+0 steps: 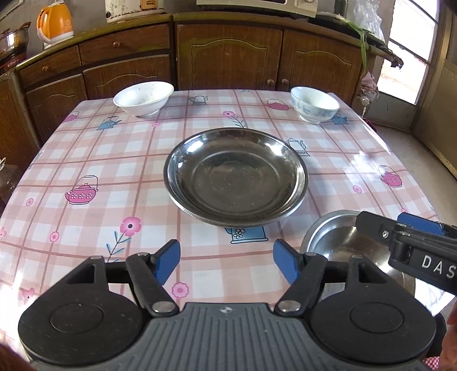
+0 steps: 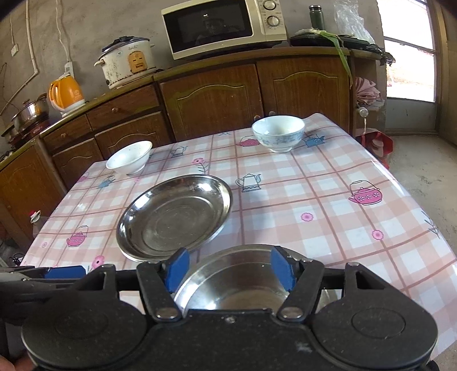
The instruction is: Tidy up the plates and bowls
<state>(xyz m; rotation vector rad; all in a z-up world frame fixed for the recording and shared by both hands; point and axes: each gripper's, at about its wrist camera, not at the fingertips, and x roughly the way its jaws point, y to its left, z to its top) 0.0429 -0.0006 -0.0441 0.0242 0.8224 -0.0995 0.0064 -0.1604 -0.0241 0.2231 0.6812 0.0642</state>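
Note:
A stack of steel plates lies mid-table, also in the right wrist view. A small steel bowl sits at the near right edge. A plain white bowl stands far left and a blue-patterned bowl far right; both show in the right wrist view, white bowl and patterned bowl. My left gripper is open and empty, just short of the plates. My right gripper is open, hovering over the steel bowl, its fingers wide apart above the rim.
The table carries a pink checked oilcloth. Brown cabinets stand behind it with an orange kettle, a rice cooker and a microwave. A doorway and bare floor lie to the right.

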